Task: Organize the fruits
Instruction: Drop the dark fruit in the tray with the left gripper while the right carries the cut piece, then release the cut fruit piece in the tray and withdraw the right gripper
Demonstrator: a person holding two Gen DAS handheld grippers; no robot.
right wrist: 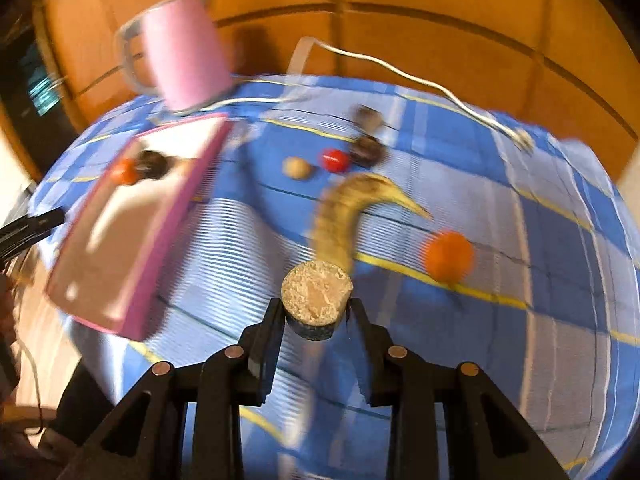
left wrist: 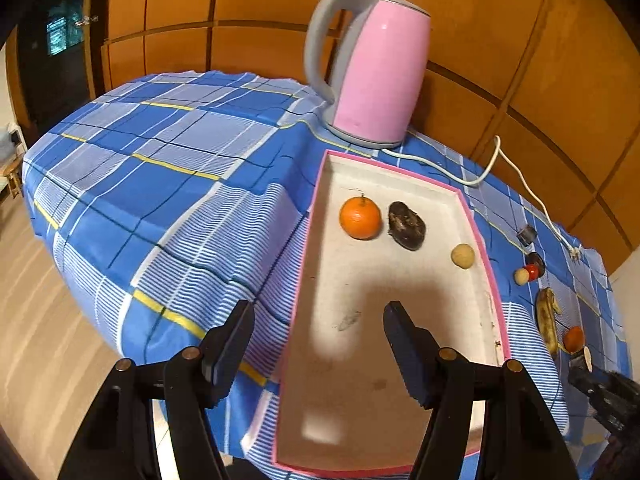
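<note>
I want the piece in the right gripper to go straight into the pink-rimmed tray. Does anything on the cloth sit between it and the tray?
Nothing visible does. The right gripper holds the cut piece, and only bare checked cloth lies toward the tray. The banana and orange lie off that line.

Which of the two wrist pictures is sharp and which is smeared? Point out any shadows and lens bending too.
Left wrist view: sharp; the left gripper casts a dark shadow inside the tray, and the fisheye bows the wall panels and tablecloth. Right wrist view: kettle, tray, banana and orange are streaked by motion blur; only the right gripper and the round piece it grips stay crisp.
</note>
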